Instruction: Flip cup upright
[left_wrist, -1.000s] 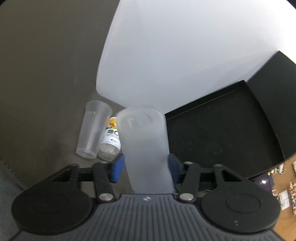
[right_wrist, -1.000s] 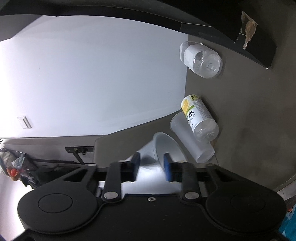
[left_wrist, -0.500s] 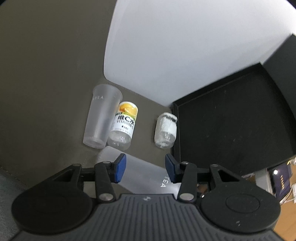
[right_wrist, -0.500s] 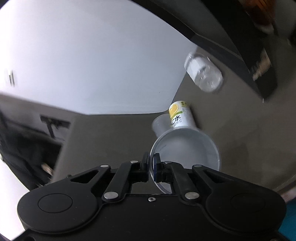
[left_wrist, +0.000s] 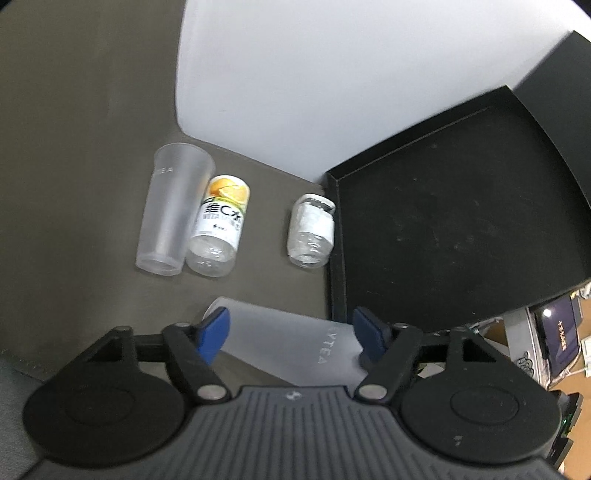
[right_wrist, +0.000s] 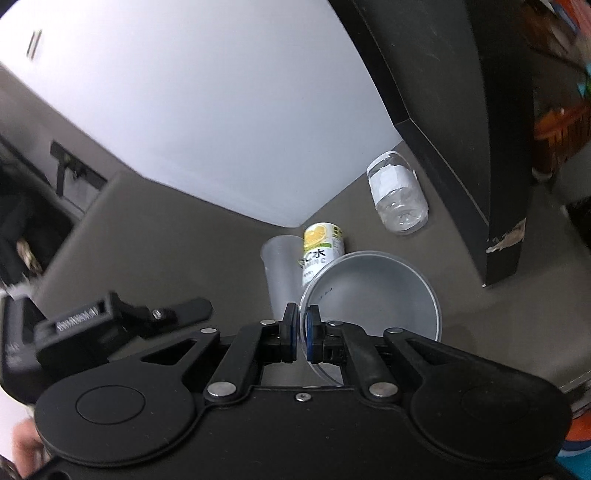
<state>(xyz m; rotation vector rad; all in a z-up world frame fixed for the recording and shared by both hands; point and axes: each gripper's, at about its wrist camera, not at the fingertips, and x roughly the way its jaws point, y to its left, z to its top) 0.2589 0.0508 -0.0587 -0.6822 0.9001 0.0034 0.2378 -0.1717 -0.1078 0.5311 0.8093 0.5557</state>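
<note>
Cup (right_wrist: 373, 295), the frosted one I am working on, is being pinched at its rim by my right gripper (right_wrist: 300, 328), one blue pad inside the mouth and one outside, clenched on the thin wall. From the left wrist view the same cup (left_wrist: 288, 343) is lying tilted between the spread fingers of my left gripper (left_wrist: 291, 332), which is gaping wide and, as far as I can judge, not touching it. I am judging the flip as partly done: the mouth is not yet facing up. Beyond it, a second cup (left_wrist: 171, 206), a vitamin bottle (left_wrist: 219, 229) and a clear jar (left_wrist: 312, 236) are lying beside a black tray (left_wrist: 461, 229). The cup's base is hidden in the right wrist view.
</note>
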